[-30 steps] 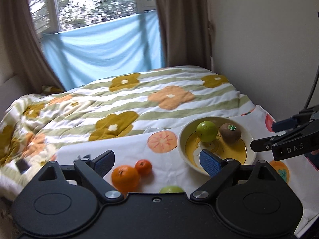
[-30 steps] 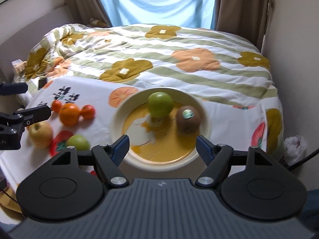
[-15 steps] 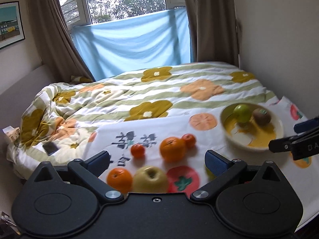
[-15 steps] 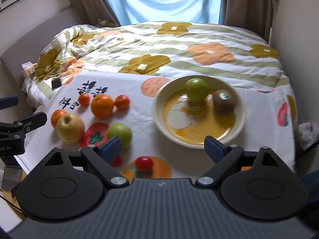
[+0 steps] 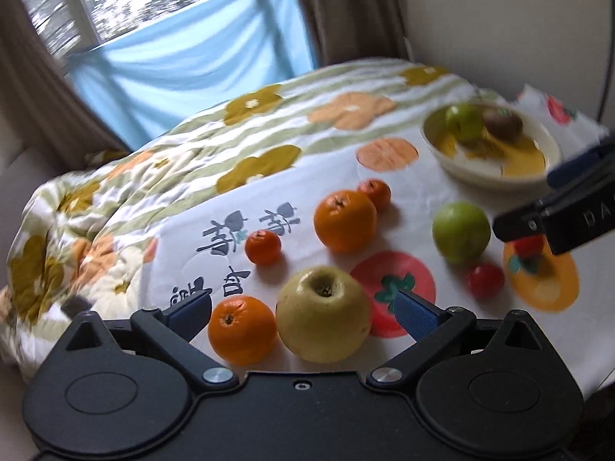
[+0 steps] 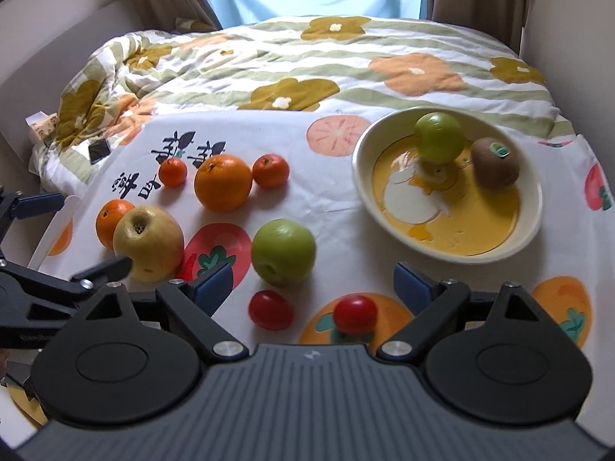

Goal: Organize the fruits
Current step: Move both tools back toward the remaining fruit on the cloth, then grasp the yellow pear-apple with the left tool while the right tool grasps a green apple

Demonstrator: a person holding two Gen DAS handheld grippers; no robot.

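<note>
A yellow-and-cream bowl holds a green apple and a kiwi. On the fruit-print cloth lie a yellow apple, an orange beside it, a big orange, two mandarins, a loose green apple and two cherry tomatoes. My left gripper is open, its jaws either side of the yellow apple and the near orange. My right gripper is open and empty, low over the tomatoes.
The cloth lies over a bed with a flowered quilt. A wall is close on the right. A window with a blue sheet is behind. A phone lies at the quilt's left edge.
My left gripper has moved forward and down toward the yellow apple and near orange. My right gripper has lowered closer to the cloth, toward the tomatoes and loose green apple.
</note>
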